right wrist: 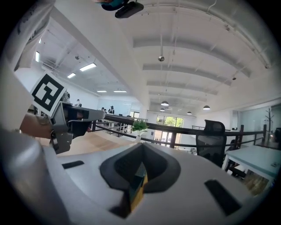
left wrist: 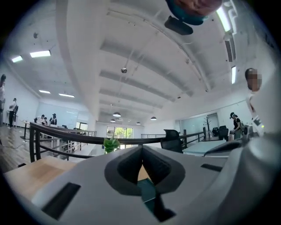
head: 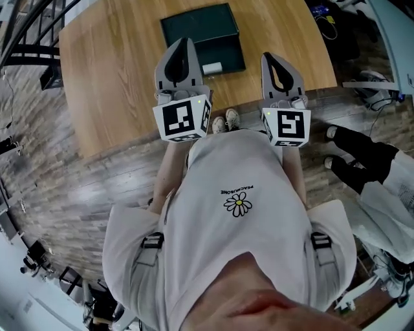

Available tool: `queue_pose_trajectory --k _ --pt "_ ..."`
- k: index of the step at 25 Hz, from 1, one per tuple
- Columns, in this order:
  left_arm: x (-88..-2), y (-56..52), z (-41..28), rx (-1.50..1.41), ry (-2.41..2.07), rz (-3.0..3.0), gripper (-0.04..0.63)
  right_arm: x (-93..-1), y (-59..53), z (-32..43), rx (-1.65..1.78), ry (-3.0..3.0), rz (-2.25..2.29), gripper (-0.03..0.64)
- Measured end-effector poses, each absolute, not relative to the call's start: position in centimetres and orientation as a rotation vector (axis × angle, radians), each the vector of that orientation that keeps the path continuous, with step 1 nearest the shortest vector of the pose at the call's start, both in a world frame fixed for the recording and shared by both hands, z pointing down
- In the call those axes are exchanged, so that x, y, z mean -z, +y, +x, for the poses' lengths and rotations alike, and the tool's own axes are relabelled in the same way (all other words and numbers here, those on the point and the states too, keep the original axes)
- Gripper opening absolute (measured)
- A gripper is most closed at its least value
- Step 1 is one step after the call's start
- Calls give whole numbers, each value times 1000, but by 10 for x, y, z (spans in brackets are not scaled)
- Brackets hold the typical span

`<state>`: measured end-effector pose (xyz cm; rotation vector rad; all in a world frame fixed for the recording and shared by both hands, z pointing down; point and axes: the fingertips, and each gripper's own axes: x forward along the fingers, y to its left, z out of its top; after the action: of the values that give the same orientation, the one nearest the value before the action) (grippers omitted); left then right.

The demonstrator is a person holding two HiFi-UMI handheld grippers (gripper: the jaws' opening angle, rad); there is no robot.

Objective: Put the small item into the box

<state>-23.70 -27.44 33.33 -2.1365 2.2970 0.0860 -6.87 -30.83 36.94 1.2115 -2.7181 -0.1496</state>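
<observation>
A dark green box (head: 200,29) lies flat on the wooden table (head: 110,71). A small white item (head: 212,68) rests on the dark green surface at the box's near edge. My left gripper (head: 184,41) hovers over the box's left side, just left of the item, with its jaws shut and nothing between them. My right gripper (head: 270,56) is to the right of the box over bare wood, also shut and holding nothing. In the left gripper view the left gripper (left wrist: 141,149) shows a sliver of the green box (left wrist: 147,193) below its jaws. The right gripper (right wrist: 141,145) tips meet in the right gripper view.
The table's near edge (head: 213,123) runs just in front of my shoes (head: 226,121). Another person's legs (head: 359,158) stand at the right on the wood floor. A black railing (head: 26,39) borders the left. Cables (head: 323,16) lie at the table's far right corner.
</observation>
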Motion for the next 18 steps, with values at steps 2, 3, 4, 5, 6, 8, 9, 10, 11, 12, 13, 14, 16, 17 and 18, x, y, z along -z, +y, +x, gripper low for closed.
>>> queue_pose_trajectory --k 2,3,4,5,6,8,9,10,11,12,13,14,16,17,18 --pt "-337 -263 -239 -73 2313 -2080 17 -368 -307 -77 154 -2740 1183 5" --pt "-340 -257 -240 -71 2325 -2062 17 -367 -306 -81 156 -2749 1174 5" --pt "-343 -253 -241 -71 2339 -2053 17 -366 -306 -84 156 -2756 1168 5" --pt "-346 -250 -243 -70 2352 -2048 17 -366 -306 -87 154 -2762 1163 5" --pt "-349 -247 -243 -67 2364 -2046 17 -366 -306 -89 148 -2768 1157 5" --pt "-354 -244 -245 -60 2383 -2041 17 -367 -304 -92 132 -2780 1140 5" --pt "-355 -242 -246 -63 2388 -2038 17 -368 -303 -94 125 -2786 1132 5" --pt "-355 -241 -246 -66 2390 -2036 17 -368 -303 -95 120 -2792 1127 5" --pt "-354 -241 -247 -64 2389 -2033 17 -367 -302 -96 118 -2796 1123 5" --pt "-353 -240 -248 -60 2386 -2031 17 -367 -301 -98 117 -2799 1121 5" --pt "-352 -240 -249 -57 2386 -2029 17 -367 -300 -98 117 -2800 1120 5" --pt "-352 -239 -250 -55 2389 -2028 17 -367 -300 -99 120 -2801 1117 5" --pt "-354 -239 -250 -56 2400 -2030 17 -366 -298 -98 125 -2801 1113 5" --pt "-355 -239 -251 -56 2405 -2031 17 -366 -297 -97 127 -2801 1112 5" --pt "-356 -238 -251 -55 2408 -2032 17 -366 -297 -97 128 -2799 1112 5"
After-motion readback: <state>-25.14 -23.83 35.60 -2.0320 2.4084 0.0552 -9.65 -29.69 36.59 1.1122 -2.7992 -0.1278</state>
